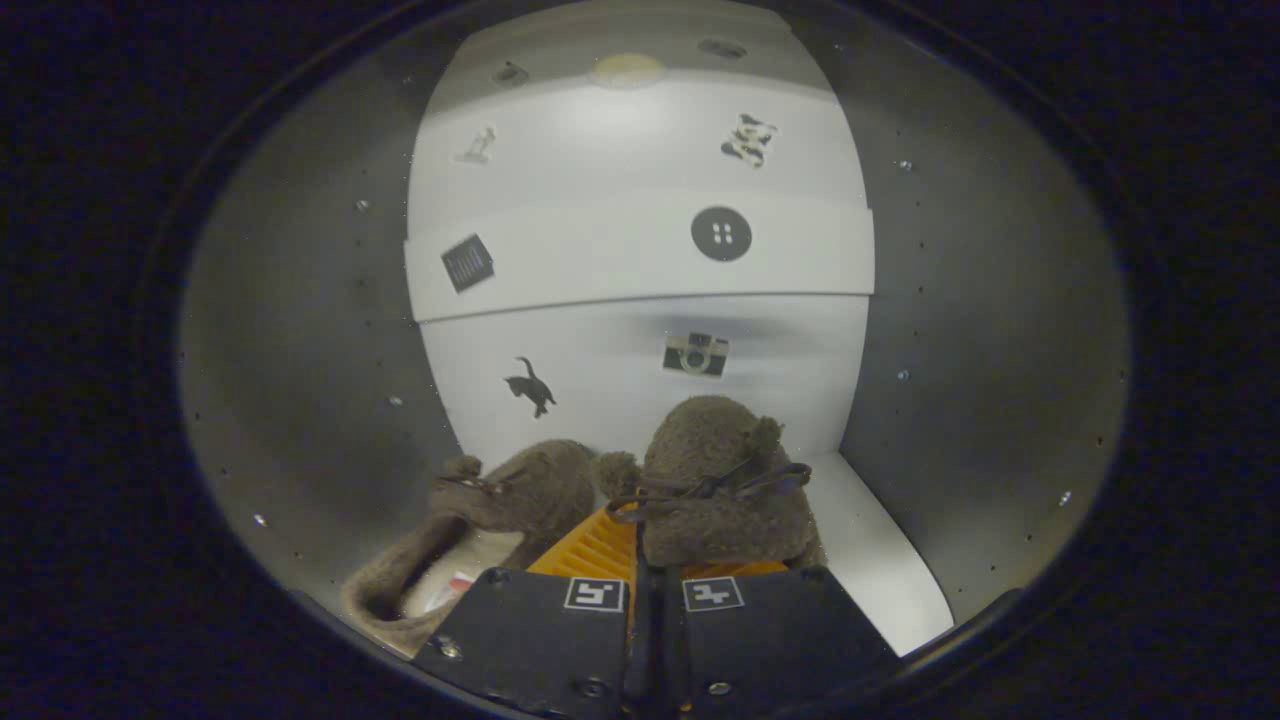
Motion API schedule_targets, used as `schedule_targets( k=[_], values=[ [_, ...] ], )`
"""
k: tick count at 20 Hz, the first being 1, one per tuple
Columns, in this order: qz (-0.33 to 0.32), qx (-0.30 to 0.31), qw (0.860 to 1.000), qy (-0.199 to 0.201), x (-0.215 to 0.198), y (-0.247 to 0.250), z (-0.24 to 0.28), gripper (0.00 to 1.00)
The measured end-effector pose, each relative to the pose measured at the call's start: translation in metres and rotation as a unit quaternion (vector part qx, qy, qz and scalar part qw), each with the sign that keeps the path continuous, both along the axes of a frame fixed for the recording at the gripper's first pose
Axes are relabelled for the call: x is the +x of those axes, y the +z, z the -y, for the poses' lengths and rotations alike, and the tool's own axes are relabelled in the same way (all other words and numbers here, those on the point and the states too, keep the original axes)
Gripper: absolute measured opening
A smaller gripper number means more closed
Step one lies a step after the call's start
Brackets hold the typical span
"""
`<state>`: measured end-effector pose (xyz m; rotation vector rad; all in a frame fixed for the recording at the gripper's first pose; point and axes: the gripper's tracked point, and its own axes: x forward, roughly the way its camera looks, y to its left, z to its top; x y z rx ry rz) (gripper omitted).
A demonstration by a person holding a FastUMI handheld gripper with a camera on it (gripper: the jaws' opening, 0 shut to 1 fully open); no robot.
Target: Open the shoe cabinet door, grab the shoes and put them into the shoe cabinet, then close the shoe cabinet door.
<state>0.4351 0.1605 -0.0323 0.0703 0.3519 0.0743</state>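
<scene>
The right fuzzy shoe (715, 480) sits pinched in the nearly closed jaws (640, 570), its mate (500, 510) just left, both inside the shoe cabinet (880, 540), so this grip looks meant to set the pair down together.

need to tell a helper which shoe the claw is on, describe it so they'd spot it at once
Look inside the cabinet, at the white back wall with stickers. Two fuzzy brown shoes sit on its floor below the camera sticker. The one meant is the right shoe, upright just ahead of the claw, laces tied in a bow; the left shoe lies lower, its opening showing.
</scene>
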Motion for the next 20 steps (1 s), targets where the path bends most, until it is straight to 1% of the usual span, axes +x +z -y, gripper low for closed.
schedule_targets(
  k=[2,4,7,9,11,13,14,18,19,20],
  values=[
    [-0.026,0.001,1.000,-0.005,0.003,-0.009,-0.001,0.08],
    [-0.038,-0.005,0.999,-0.002,0.003,-0.012,-0.002,0.08],
    [-0.048,-0.023,0.999,-0.006,0.002,-0.014,0.002,0.11],
    [-0.067,-0.029,0.997,-0.008,0.000,-0.020,0.002,0.13],
    [-0.082,-0.031,0.996,0.007,-0.007,-0.021,-0.003,0.17],
    [-0.074,-0.014,0.997,0.025,-0.014,-0.014,-0.012,0.25],
    [-0.069,-0.007,0.997,0.030,-0.018,-0.010,-0.014,0.32],
    [-0.028,-0.019,0.999,0.020,-0.037,0.009,-0.004,0.61],
    [-0.019,-0.028,0.999,0.020,-0.043,0.012,-0.002,0.61],
    [-0.006,-0.037,0.999,0.025,-0.051,0.017,-0.002,0.68]
  ],
)
